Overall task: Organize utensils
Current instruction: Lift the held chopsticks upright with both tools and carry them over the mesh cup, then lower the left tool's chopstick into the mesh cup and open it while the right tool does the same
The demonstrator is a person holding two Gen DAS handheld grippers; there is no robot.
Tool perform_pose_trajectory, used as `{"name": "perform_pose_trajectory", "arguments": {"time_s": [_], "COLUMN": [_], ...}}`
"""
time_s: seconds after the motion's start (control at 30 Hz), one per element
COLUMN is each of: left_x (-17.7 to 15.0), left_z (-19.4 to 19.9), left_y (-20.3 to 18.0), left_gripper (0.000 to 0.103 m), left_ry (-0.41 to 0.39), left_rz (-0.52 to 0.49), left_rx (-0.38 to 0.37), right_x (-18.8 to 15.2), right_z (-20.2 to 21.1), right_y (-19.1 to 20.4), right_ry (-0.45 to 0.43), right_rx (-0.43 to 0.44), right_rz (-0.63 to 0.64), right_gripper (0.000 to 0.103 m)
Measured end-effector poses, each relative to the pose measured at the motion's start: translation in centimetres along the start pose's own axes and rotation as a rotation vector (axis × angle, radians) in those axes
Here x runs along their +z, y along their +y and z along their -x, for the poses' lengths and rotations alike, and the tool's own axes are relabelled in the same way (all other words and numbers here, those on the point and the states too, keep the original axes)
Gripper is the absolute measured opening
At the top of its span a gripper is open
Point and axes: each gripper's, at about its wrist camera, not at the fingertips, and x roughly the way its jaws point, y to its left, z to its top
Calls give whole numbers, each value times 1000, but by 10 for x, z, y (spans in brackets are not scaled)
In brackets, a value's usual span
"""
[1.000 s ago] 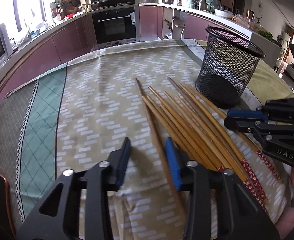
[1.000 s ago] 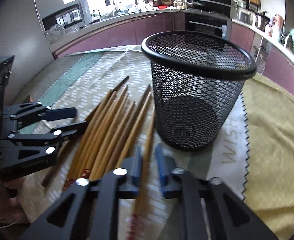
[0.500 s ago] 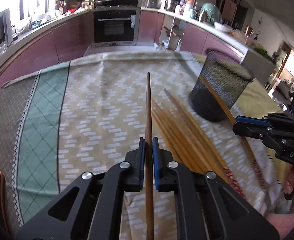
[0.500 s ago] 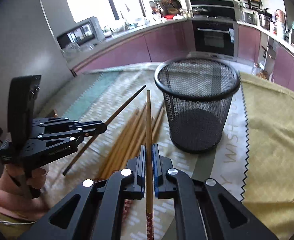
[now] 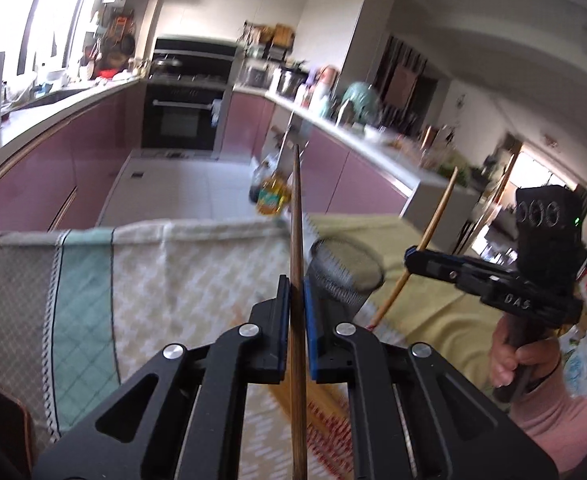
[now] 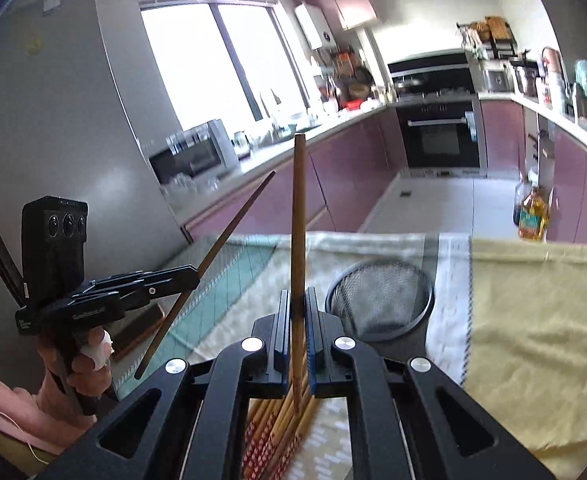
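The left tool (image 5: 296, 294) is clenching a dark chopstick (image 5: 296, 216), its blue pads (image 5: 308, 316) pressing both sides of the stick, which is running forward between them and pointing up and away toward the worktop's far edge. From the right wrist view this same tool (image 6: 191, 274) is showing at the left, held in a hand (image 6: 79, 364), with the dark stick (image 6: 209, 268) slanting up to the right through its tip.

The right tool (image 6: 298, 320) is clenching a pale chopstick (image 6: 298, 216), which is standing almost straight up the frame between the pads. From the left wrist view that tool (image 5: 409, 258) is sitting at the right, gripped by a hand (image 5: 513, 356) in a pink sleeve (image 5: 561, 420), and the pale stick (image 5: 433, 224) is crossing its tip at a slant.

The rest of the chopsticks (image 6: 283, 420) are lying in a bundle on the cloth (image 6: 533, 320) near the worktop's near edge, under the right tool, their red-patterned ends toward the camera. The black mesh basket (image 6: 381, 300) is standing upright on the cloth toward the far edge, just beyond and to the right of the right tool; no stick is showing inside it. In the left wrist view the basket (image 5: 347, 268) is blurred, sitting between the two tools
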Motion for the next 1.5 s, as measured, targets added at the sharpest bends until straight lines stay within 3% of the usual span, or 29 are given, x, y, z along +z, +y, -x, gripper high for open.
{"name": "perform_pose_trajectory", "arguments": {"time_s": [0.37,0.67,0.97,1.2,1.3,1.37,1.5], "left_x": [55,84,66,44,39,33,29], "left_z": [-39,-101,-160,-170,-167,-161,-148], "left_y": [-38,-66,-67,-52,-43,-42,-41], "left_gripper": [8,8,8,8,8,8,8], "left_ry": [-149,-207,-140,-88,-80,-84,-98], "left_rz": [-25,-21,-33,-61,-42,-42,-46], "left_rx": [-50,-35,17,64,50,30,2], "right_x": [58,71,52,36,35,37,38], "right_z": [24,13,-27,-56,-60,-60,-50], "right_y": [-18,-43,-66,-77,-77,-82,-88], "right_ry": [-119,-134,6,112,129,118,72], "right_rx": [-36,-77,-90,-95,-102,-122,-139], "right_rz": [40,22,-30,-68,-81,-93,-119], "right_gripper": [6,6,6,6,13,35,35]}}
